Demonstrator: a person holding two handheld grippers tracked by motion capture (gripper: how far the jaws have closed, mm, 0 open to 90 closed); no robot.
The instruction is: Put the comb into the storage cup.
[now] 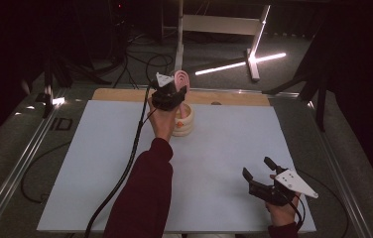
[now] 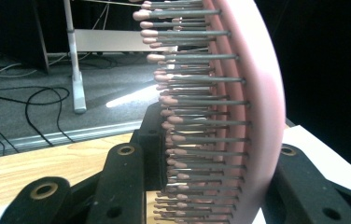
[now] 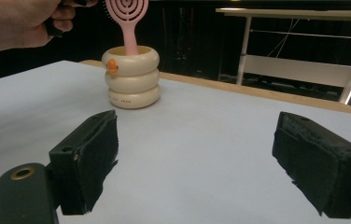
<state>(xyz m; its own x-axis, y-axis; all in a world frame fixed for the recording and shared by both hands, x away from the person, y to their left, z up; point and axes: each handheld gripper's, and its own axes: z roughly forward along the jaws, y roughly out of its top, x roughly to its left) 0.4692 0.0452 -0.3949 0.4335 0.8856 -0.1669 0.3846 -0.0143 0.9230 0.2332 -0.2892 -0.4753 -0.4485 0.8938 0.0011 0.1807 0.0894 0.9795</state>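
In the high view, the left gripper [image 1: 174, 89] sits in the upper middle of the frame, above the far part of the pale blue-white table sheet [image 1: 100, 163]. Its jaws are clamped on the head of a pink plastic hairbrush [image 1: 181, 79], which stands upright. Just below it, partly hidden by the person's hand, is a cream-coloured holder shaped like stacked rings [image 1: 185, 124], resting on the sheet. A dark red sleeve [image 1: 142, 198] runs up from the bottom edge to that hand. In the lower right of the frame the right gripper [image 1: 258, 173] hovers near the sheet's near edge, well apart from the holder, with its jaws spread wide and nothing between them.

In the left gripper view, the hairbrush [image 2: 253, 107] runs up the middle of the frame, seen edge-on: the curved pink back to the right, rows of grey pins with pink tips pointing left. The black jaws press on it from both sides at the bottom. A light wooden table edge [image 2: 33, 168] lies at lower left.

In the right gripper view, the two black jaws stand far apart at the bottom corners, holding nothing. In the upper left, the cream holder [image 3: 131, 84], bearing a small orange duck figure [image 3: 112, 66], stands on the sheet [image 3: 201, 154]. The hairbrush's pink handle [image 3: 130, 39] goes down into its opening, the round head at the top edge beside the person's hand [image 3: 19, 21].
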